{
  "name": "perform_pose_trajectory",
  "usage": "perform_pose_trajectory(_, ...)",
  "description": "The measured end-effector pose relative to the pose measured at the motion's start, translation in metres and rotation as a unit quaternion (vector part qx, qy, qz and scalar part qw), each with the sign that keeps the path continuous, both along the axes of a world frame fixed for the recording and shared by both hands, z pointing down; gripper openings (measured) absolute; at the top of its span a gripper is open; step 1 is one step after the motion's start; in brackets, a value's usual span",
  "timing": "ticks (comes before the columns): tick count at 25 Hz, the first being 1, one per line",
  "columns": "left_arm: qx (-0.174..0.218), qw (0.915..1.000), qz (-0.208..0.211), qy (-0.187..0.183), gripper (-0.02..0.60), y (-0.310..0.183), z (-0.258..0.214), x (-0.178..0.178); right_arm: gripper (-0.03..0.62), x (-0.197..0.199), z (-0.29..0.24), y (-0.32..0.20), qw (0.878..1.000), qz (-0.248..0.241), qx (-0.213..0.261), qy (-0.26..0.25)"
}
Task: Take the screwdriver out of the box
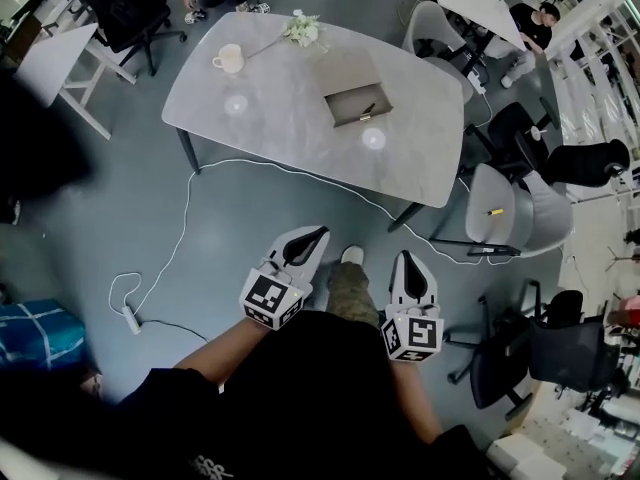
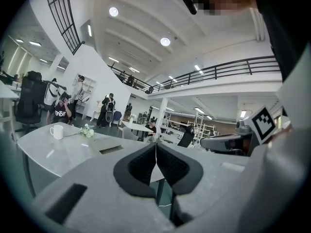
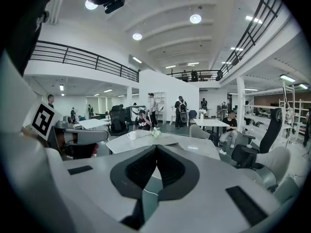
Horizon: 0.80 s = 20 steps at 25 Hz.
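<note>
An open brown box (image 1: pixel 357 103) lies on the grey table (image 1: pixel 280 108), and a dark screwdriver (image 1: pixel 368 109) rests inside it. Both grippers hang over the floor well short of the table's near edge. My left gripper (image 1: pixel 322 233) is shut with nothing in it, its pads meeting in the left gripper view (image 2: pixel 156 147). My right gripper (image 1: pixel 406 256) is also shut and empty (image 3: pixel 156 148). The box (image 2: pixel 111 149) shows low and flat on the table in the left gripper view. The screwdriver is hidden in both gripper views.
A white cup (image 1: pixel 229 59) and a flower sprig (image 1: pixel 302 30) sit at the table's far side. Grey chairs (image 1: pixel 505 213) stand right of the table, a black office chair (image 1: pixel 520 353) nearer. A white cable (image 1: pixel 180 228) and power strip (image 1: pixel 130 318) lie on the floor.
</note>
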<state>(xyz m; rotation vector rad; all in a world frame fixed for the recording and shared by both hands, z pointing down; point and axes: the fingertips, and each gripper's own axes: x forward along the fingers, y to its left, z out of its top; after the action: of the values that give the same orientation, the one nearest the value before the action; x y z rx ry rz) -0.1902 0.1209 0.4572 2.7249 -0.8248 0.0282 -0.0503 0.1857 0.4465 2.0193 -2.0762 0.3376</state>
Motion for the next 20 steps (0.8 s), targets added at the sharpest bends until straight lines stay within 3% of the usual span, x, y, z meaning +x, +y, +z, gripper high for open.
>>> perform_pose_trajectory(8, -0.004, 0.9995, -0.010, -0.028, 0.017, -0.062, 0.016, 0.058, 0.005, 0.059, 0.025, -0.069, 0.999, -0.009, 0.003, -0.033)
perform_pose_trajectory(13, -0.011, 0.9971, -0.054, -0.052, 0.017, -0.133, 0.007, 0.096, 0.005, 0.115, 0.021, -0.134, 0.999, -0.022, -0.004, -0.046)
perform_pose_trajectory(20, -0.019, 0.9949, -0.074, -0.066, 0.017, -0.202, 0.013, 0.158, 0.005, 0.167, 0.034, -0.193, 0.995, -0.055, -0.023, -0.076)
